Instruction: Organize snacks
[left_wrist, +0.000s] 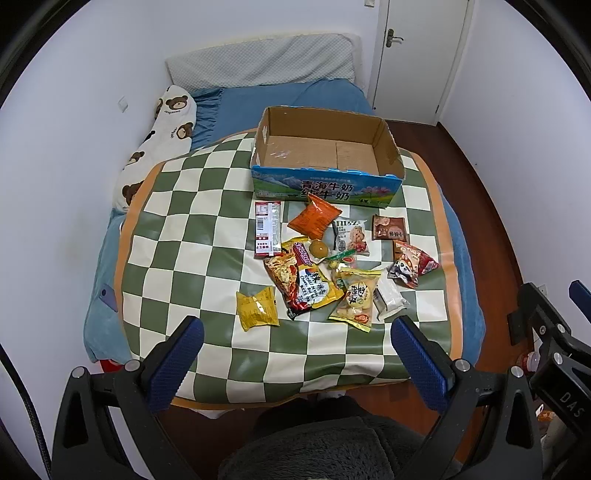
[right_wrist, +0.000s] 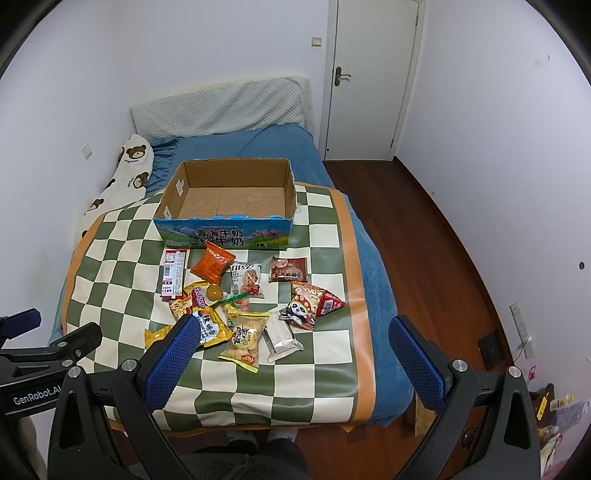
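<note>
Several snack packets lie in a loose heap on a green-and-cream checked mat spread over a bed. Among them are an orange bag, a red-and-white sachet, a yellow packet, a brown packet and a white wrapper. Behind them stands an empty cardboard box with a blue printed front. My left gripper and my right gripper both hover open above the mat's near edge, holding nothing.
A bear-print pillow lies along the left wall, with a grey pillow at the head of the blue bedspread. A white door and wooden floor are to the right. A person's knees show below.
</note>
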